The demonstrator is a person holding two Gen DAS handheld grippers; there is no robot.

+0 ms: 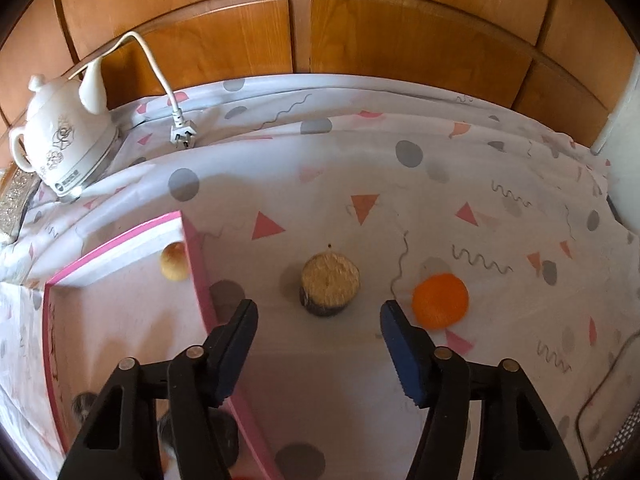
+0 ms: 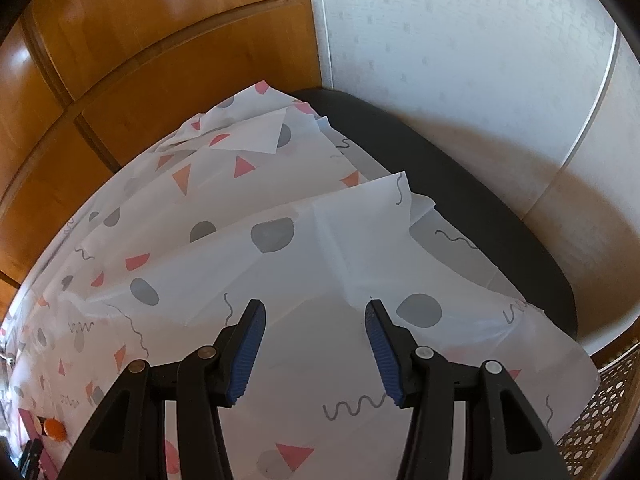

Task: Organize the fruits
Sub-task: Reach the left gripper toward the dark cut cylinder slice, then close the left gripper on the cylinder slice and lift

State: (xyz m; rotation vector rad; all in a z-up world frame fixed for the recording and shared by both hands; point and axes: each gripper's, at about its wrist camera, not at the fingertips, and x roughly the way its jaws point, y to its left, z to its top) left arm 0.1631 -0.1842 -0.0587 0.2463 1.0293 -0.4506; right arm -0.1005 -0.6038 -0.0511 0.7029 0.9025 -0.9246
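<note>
In the left wrist view a brown, cylinder-shaped fruit piece (image 1: 330, 289) with a pale cut top stands on the patterned tablecloth (image 1: 360, 168), and an orange (image 1: 440, 300) lies to its right. A small tan round fruit (image 1: 174, 261) rests in the far corner of the pink-rimmed box (image 1: 196, 256) at the left. My left gripper (image 1: 318, 316) hangs open just short of the brown piece, nothing between its fingers. My right gripper (image 2: 314, 318) is open over bare cloth, holding nothing. The orange (image 2: 54, 429) shows tiny at the lower left of the right wrist view.
A white kettle (image 1: 64, 144) with its cord and plug (image 1: 182, 132) sits at the back left. Wooden cabinet doors (image 1: 304, 32) run behind the table. A black table edge (image 2: 460, 200) and white wall lie to the right, with a perforated basket (image 2: 600, 420) at the lower right.
</note>
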